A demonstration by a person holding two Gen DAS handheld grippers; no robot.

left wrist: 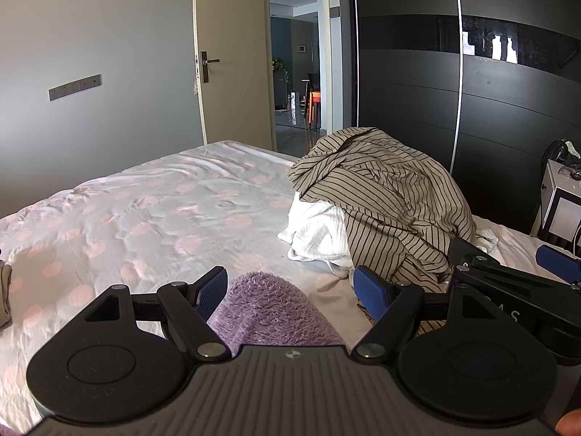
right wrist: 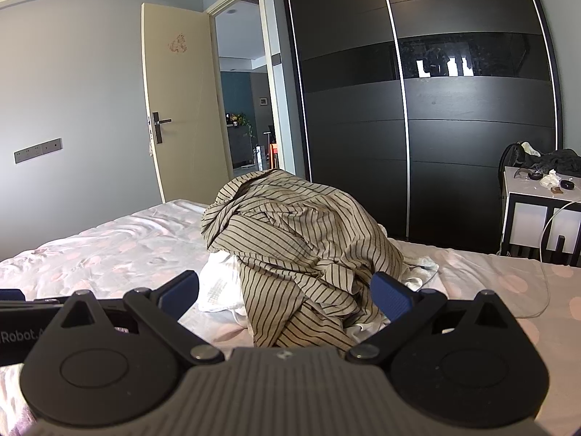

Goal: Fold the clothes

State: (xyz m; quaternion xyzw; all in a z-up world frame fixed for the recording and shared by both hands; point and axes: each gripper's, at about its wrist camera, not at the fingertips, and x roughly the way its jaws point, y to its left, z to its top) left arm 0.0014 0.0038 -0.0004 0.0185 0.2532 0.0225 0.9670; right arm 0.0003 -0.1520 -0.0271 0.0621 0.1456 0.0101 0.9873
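A heap of clothes lies on the bed: a beige shirt with dark stripes (left wrist: pixel 385 196) draped over a white garment (left wrist: pixel 319 232). It also shows in the right wrist view, the striped shirt (right wrist: pixel 301 239) over the white garment (right wrist: pixel 221 287). A fuzzy purple cloth (left wrist: pixel 268 309) lies under my left gripper (left wrist: pixel 290 290), which is open with the cloth between its fingers. My right gripper (right wrist: pixel 287 294) is open and hovers just before the striped shirt. The right gripper also shows at the right edge of the left wrist view (left wrist: pixel 508 279).
The bed (left wrist: pixel 145 218) has a white sheet with pink dots. A brown cloth edge (left wrist: pixel 4 294) lies at the far left. A dark sliding wardrobe (right wrist: pixel 417 109) stands behind the bed, an open door (right wrist: pixel 178 109) to its left, a cluttered nightstand (right wrist: pixel 541 214) at right.
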